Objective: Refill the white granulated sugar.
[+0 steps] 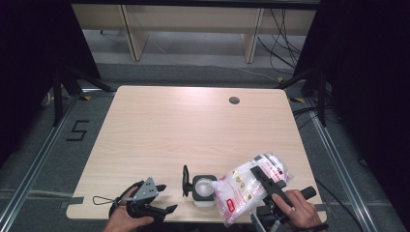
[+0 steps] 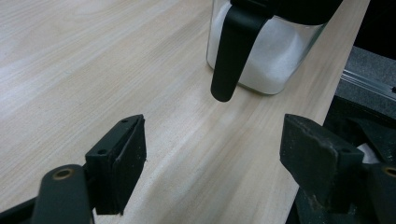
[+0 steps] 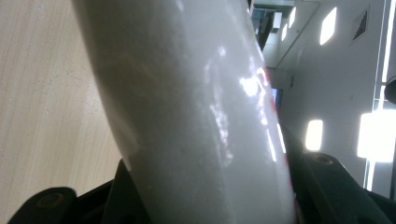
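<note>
A clear square jar (image 1: 203, 190) with a black rim and white granules inside stands near the table's front edge, its black lid (image 1: 185, 181) swung up at its left. In the left gripper view the jar (image 2: 268, 56) is ahead, with a black latch arm (image 2: 231, 51) hanging down its side. My left gripper (image 1: 164, 198) rests open to the left of the jar, nothing between its jaws (image 2: 212, 168). My right gripper (image 1: 261, 180) is shut on a clear plastic bag of white granules (image 1: 249, 186), tilted with its lower end over the jar. The bag (image 3: 201, 107) rises between the right jaws.
The light wooden table (image 1: 193, 130) has a round cable hole (image 1: 234, 100) at the back right. A thin wire loop (image 1: 101, 199) lies by the front left corner. Metal floor rails run along both sides, and a wooden frame stands behind the table.
</note>
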`<state>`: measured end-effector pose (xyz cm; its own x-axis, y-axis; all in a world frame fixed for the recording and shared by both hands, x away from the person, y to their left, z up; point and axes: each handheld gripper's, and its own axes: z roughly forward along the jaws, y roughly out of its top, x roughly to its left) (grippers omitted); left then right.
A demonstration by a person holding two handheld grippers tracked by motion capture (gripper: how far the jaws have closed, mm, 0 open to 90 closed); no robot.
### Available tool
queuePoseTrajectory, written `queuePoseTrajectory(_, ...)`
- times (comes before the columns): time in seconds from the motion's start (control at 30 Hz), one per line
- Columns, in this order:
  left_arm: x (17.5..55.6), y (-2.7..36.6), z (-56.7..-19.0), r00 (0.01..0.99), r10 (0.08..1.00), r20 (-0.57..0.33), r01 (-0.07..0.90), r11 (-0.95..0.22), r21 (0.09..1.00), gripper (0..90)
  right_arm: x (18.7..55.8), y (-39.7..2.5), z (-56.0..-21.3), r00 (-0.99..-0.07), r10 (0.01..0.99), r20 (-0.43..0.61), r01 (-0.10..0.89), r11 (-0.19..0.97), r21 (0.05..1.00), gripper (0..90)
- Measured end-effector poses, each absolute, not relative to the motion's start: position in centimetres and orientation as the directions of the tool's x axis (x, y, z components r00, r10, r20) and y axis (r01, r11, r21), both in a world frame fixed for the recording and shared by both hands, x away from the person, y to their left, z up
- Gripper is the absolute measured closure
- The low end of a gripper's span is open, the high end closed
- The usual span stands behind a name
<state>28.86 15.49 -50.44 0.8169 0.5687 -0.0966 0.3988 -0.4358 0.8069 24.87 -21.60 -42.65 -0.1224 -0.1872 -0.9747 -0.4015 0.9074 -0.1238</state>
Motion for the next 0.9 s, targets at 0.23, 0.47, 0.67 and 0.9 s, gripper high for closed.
queuePoseTrajectory(0.23,28.91,15.62,-50.36,0.824,0.560,-0.084,0.390,-0.455,0.800,22.5,24.80,-21.51,-42.64,-0.121,-0.183,-0.976,-0.402,0.907,-0.120,56.2)
queuePoseTrajectory(0.47,28.84,15.60,-50.38,0.820,0.565,-0.093,0.396,-0.443,0.805,22.4,24.82,-21.46,-42.65,-0.121,-0.184,-0.975,-0.402,0.907,-0.121,56.3)
queuePoseTrajectory(0.67,28.85,15.60,-50.43,0.819,0.567,-0.088,0.395,-0.445,0.804,22.4,24.87,-21.38,-42.69,-0.123,-0.183,-0.975,-0.413,0.903,-0.118,56.3)
queuePoseTrajectory(0.9,29.03,15.52,-50.48,0.834,0.547,-0.074,0.369,-0.452,0.812,22.4,24.74,-21.39,-42.64,-0.128,-0.175,-0.976,-0.408,0.907,-0.109,56.3)
